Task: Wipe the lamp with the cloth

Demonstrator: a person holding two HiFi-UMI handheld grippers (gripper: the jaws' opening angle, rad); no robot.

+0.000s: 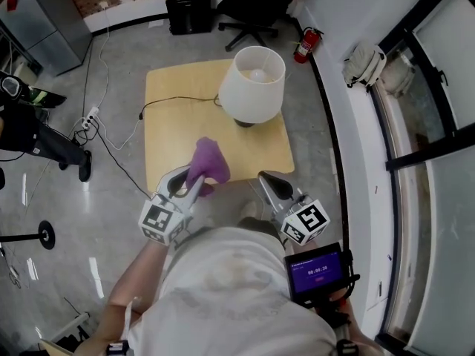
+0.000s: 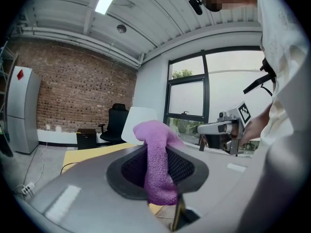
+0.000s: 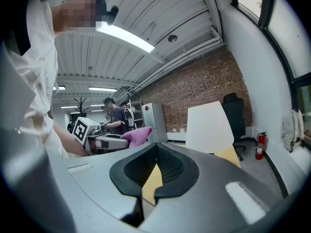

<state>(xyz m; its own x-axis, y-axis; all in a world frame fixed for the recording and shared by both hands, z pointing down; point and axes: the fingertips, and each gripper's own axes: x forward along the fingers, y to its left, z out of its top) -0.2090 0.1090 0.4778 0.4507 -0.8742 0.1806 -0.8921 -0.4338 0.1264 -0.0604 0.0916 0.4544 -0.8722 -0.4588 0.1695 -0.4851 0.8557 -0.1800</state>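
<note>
While the left gripper (image 1: 191, 185) clamps its fingers on the purple cloth (image 1: 208, 159), bunched end raised toward the lamp (image 1: 252, 84) far across the tabletop (image 1: 178, 95), the right gripper (image 1: 272, 185) has its fingers together, empty.

The head view looks from above the person steeply down. The tabletop (image 1: 171, 139) and lamp (image 1: 253, 82) lie in its upper middle, and the left gripper (image 1: 189, 178) and right gripper (image 1: 269, 181) sit close below the camera.

The left gripper view rides low on its gripper and faces nearly level along its fingers (image 2: 82, 188), which fill the lower frame. The lamp (image 2: 138, 118) stands beyond them, and the right gripper (image 2: 206, 128) shows at the right.

The right gripper view faces likewise along its own fingers (image 3: 228, 188), with the left gripper (image 3: 116, 142) at its left.

All three views share the lamp, the tabletop, the office chair (image 1: 252, 2) and the brick wall (image 2: 73, 91).
</note>
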